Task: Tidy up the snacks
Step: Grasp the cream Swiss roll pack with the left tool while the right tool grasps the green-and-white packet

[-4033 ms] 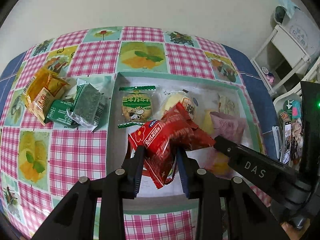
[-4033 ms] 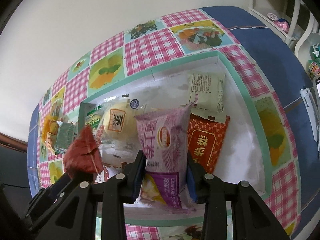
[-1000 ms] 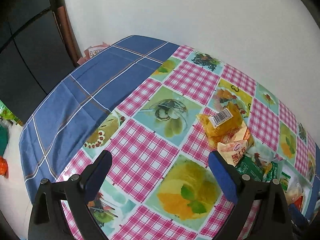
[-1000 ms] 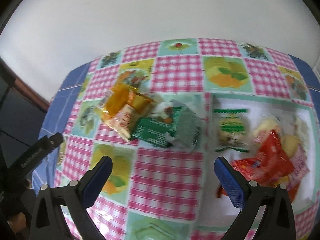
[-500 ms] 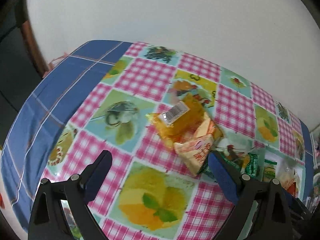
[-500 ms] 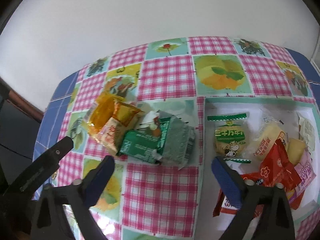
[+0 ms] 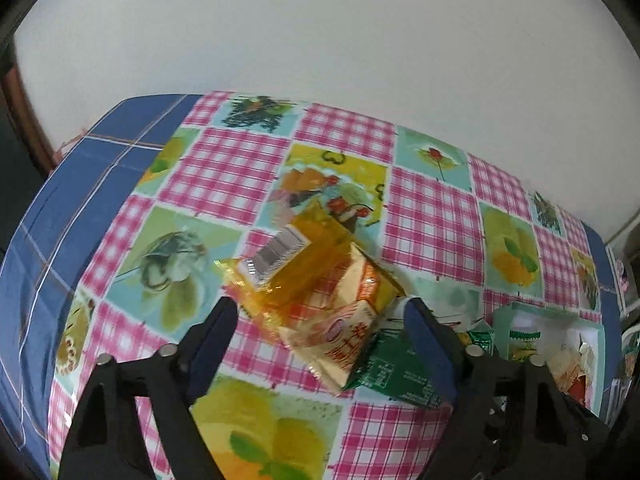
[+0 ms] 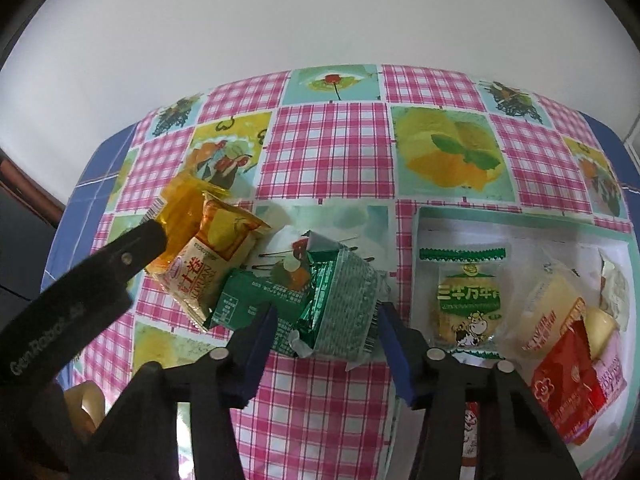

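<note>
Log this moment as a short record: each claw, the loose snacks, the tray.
left claw: closing around the yellow snack packets, pads not yet pressing
right claw: closing around the silver-green packet, contact unclear
green packet: lies between the two targets
tray: holds several snacks, including a red packet
</note>
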Demonstrator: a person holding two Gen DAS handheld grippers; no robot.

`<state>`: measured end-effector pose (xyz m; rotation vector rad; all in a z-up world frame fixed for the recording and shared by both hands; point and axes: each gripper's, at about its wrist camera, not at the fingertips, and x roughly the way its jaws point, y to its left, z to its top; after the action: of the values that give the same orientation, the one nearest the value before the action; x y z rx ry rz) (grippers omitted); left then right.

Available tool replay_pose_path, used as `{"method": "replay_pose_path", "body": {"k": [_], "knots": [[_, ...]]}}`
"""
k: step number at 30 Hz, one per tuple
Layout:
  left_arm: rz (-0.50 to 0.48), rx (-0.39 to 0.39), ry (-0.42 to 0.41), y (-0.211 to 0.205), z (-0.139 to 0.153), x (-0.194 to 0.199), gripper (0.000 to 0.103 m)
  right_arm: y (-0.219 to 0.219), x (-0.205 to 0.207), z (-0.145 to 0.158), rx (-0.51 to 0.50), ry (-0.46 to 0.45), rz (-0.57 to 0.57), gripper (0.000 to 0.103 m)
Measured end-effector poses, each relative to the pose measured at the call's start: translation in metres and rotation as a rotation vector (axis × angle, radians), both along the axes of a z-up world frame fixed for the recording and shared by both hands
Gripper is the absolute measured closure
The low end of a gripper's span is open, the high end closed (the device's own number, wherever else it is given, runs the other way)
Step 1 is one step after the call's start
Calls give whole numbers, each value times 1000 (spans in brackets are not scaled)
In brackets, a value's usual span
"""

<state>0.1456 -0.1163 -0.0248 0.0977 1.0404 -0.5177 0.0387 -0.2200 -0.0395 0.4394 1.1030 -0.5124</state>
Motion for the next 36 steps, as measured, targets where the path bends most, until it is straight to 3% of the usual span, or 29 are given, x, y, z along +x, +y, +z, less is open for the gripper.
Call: {"method": "replay_pose_path", "body": {"k": [7, 11, 21, 24, 28, 36], "knots": [[-37, 45, 24, -18, -22, 2, 20, -5, 6, -12, -2, 27, -1, 55], [-31, 62, 56, -21, -38, 6, 31, -7, 8, -13, -14, 34, -2, 56], [-42, 67, 66, -20, -43, 7, 42, -13, 2, -8, 0, 6, -34, 63], [-49, 72, 62, -23, -42, 6, 49, -16, -2, -4, 3, -5, -44, 69], [-59, 67, 59, -24, -37, 4, 72, -22, -7, -1, 11, -19, -69, 73], [-44, 59, 66, -19, -29, 2, 76, -22, -14, 13, 12, -49, -79, 74]]}}
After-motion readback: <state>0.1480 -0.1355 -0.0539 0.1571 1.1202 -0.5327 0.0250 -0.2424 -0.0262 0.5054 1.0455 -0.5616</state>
